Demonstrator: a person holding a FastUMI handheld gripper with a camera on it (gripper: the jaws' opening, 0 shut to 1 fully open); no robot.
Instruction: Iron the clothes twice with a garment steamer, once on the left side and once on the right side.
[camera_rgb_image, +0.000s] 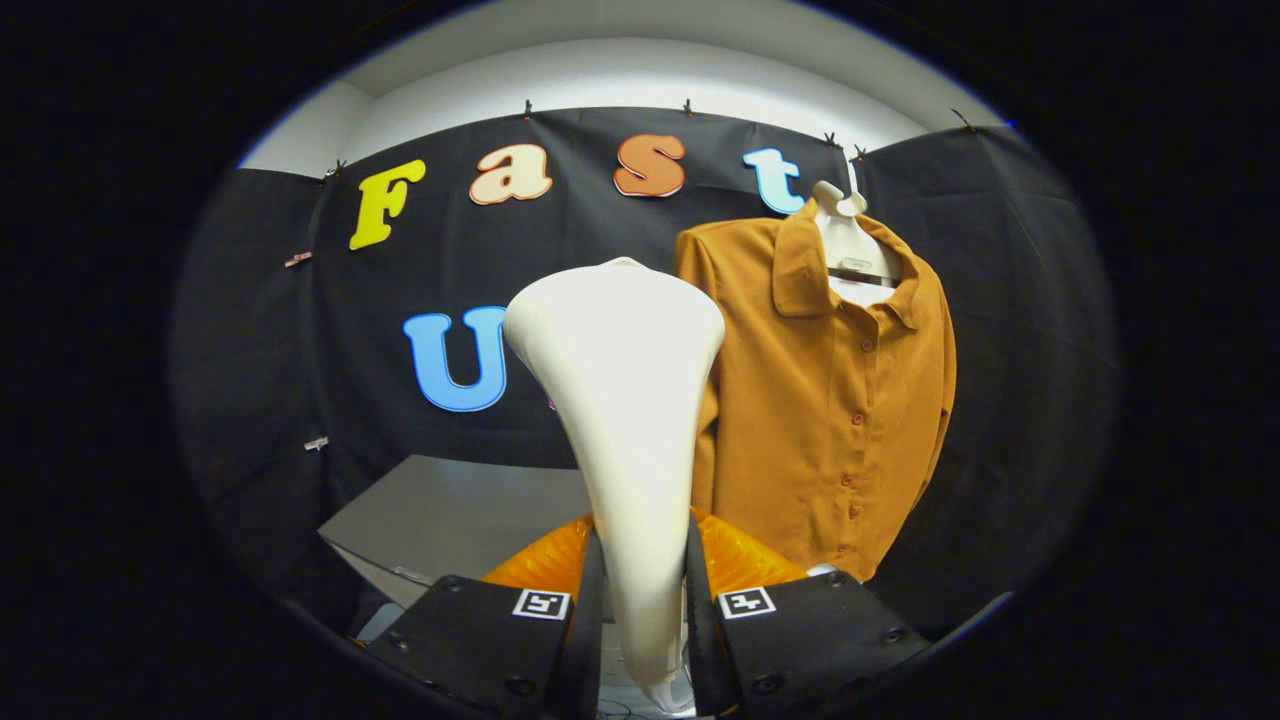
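Cream plastic is most of what you get from the gripper view: one garment steamer (625, 420), its narrow handle pinched between both fingers of the claw (640, 620), so the claw is clamped on it, and the wide head flares up ahead of the fingers. Beyond the claw and off toward its right side hangs one mustard-brown shirt (830, 400), buttoned up, on one white hanger (850, 240) against the black cloth wall. Progress-wise, I'd say the pickup is done and that's about it: the steamer is in hand and raised, but its head looks like it's short of the fabric, overlapping only the shirt's near sleeve edge from this angle, and I honestly can't tell whether it touches. Nothing here shows steam or a pass finished, so my guess is both strokes, the left side and the right side, are left to do. Counts: one steamer, one shirt, one hanger, one claw with two fingers, plus one grey counter (450, 510) sitting low beyond the fingers on the left side. There's also something orange and ribbed just behind the fingers that I can't identify.
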